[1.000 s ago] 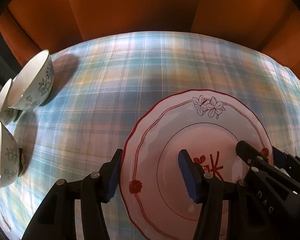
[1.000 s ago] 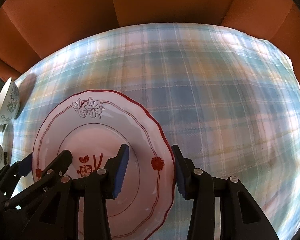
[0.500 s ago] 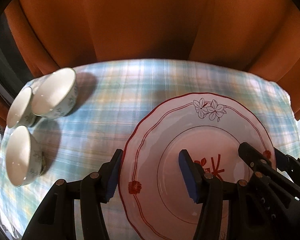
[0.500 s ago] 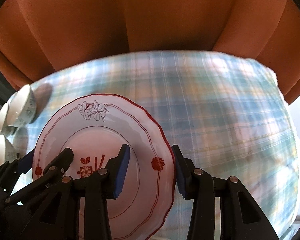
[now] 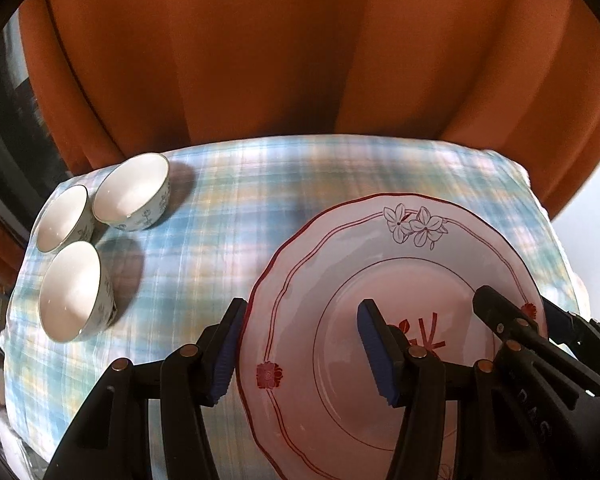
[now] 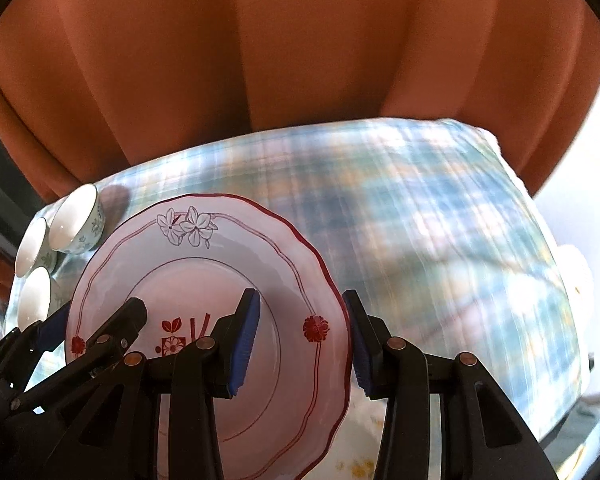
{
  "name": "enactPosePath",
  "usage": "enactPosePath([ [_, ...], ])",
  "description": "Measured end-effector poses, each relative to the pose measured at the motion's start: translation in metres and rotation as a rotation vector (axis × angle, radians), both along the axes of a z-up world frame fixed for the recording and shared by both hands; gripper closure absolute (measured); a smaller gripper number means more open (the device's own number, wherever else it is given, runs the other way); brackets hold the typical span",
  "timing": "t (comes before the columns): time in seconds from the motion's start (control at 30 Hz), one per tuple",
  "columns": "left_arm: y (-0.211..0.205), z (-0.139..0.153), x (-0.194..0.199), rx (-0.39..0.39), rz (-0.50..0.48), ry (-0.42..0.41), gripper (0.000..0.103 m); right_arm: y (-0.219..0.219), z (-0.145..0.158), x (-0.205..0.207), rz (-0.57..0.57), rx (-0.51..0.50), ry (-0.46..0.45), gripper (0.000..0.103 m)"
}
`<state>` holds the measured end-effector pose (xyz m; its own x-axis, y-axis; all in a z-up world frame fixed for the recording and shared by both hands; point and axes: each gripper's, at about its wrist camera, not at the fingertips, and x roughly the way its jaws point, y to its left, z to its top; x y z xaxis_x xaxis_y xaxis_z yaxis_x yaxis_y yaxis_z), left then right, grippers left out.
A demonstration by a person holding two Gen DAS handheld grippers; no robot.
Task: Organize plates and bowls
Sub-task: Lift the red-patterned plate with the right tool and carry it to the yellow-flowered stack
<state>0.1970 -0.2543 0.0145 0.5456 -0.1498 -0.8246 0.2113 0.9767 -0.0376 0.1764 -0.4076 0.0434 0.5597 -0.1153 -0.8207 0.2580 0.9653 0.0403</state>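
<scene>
A white plate (image 5: 380, 264) with a scalloped red rim, grey flowers and red motifs hangs in the air above the plaid tablecloth (image 5: 260, 184), held between both grippers. My left gripper (image 5: 304, 332) is shut on its left rim, one pad under the edge and one on the plate's face. My right gripper (image 6: 302, 312) is shut on the right rim (image 6: 332, 280) in the same way. Each gripper shows in the other's view: the right gripper (image 5: 518, 304) and the left gripper (image 6: 96, 316). Three white bowls with blue-green flowers (image 5: 136, 196) (image 5: 62, 218) (image 5: 70, 288) stand clustered at the table's far left.
Orange curtains (image 5: 300, 60) hang right behind the table's far edge. The cloth's right edge (image 6: 540, 240) drops off toward a bright floor. A pale thing with yellow marks (image 6: 360, 468) peeks out below the plate; what it is I cannot tell.
Both grippers have risen and drawn back with the plate between them. The table now looks smaller and farther below, and all three bowls have come fully into view.
</scene>
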Motion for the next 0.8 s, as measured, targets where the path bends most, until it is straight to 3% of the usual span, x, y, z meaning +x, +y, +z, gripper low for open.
enactPosePath([
  [0.43, -0.023, -0.028, -0.062, 0.022, -0.083, 0.040, 0.046, -0.011, -0.022, -0.078, -0.079, -0.012, 0.047, 0.056],
  [0.6, -0.030, -0.060, -0.069, 0.034, -0.038, 0.135, 0.045, -0.019, -0.048, -0.089, -0.049, 0.005, 0.104, 0.056],
  [0.8, -0.037, -0.082, -0.081, 0.042, 0.018, 0.176, 0.045, -0.029, -0.073, -0.090, 0.014, 0.019, 0.151, 0.057],
])
